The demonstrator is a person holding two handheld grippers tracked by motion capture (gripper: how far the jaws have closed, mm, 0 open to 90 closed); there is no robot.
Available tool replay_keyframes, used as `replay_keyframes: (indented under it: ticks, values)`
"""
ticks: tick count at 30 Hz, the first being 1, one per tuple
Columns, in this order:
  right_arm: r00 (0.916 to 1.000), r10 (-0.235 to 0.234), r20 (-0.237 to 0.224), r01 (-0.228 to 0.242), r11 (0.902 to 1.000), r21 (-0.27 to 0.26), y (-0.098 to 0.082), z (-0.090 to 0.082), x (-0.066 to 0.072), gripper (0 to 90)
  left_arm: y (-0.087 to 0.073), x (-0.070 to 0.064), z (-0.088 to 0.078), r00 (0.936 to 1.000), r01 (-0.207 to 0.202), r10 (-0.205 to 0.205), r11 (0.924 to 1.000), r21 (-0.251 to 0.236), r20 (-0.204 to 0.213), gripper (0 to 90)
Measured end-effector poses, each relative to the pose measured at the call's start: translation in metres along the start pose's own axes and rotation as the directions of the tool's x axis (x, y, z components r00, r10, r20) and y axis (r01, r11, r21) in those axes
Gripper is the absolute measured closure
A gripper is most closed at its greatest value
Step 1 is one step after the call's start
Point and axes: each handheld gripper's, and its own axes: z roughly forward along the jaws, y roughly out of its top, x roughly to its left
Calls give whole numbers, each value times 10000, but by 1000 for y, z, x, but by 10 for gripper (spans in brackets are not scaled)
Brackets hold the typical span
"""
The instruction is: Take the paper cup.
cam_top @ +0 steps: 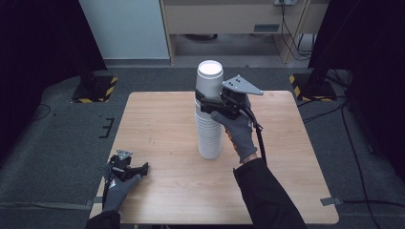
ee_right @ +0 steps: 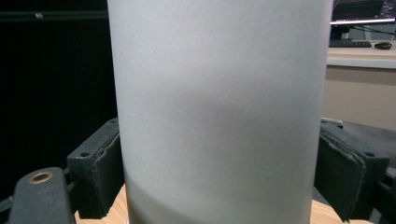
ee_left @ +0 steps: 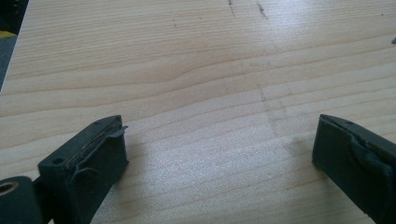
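High view: the right gripper (cam_top: 206, 101) clamps the top paper cup (cam_top: 209, 78) of the cup stack (cam_top: 210, 133), probably to separate it; left of the stack, the left gripper (cam_top: 138, 169) rests with jaws apart

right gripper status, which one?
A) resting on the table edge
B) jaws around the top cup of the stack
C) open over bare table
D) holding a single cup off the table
B: in the right gripper view the right gripper has a jaw against each side of the top cup, and the high view shows it up at the top of the stack of cups.

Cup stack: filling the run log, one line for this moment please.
right gripper: shut on top cup | cup stack: upright, table centre | left gripper: open, empty
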Motion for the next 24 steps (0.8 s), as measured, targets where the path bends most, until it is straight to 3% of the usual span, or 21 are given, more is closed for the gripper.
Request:
replay_keyframes:
  ticks: [8, 24]
  values:
    - [9993, 383, -53, -385, 9983, -443, 11, -3, -2, 146, 0, 0, 0, 10000, 1, -1, 10000, 2, 1, 23]
    - [9978, 613, -261, -636, 9931, -986, 28, -15, -4, 147, 0, 0, 0, 10000, -4, 4, 10000, 5, 0, 23]
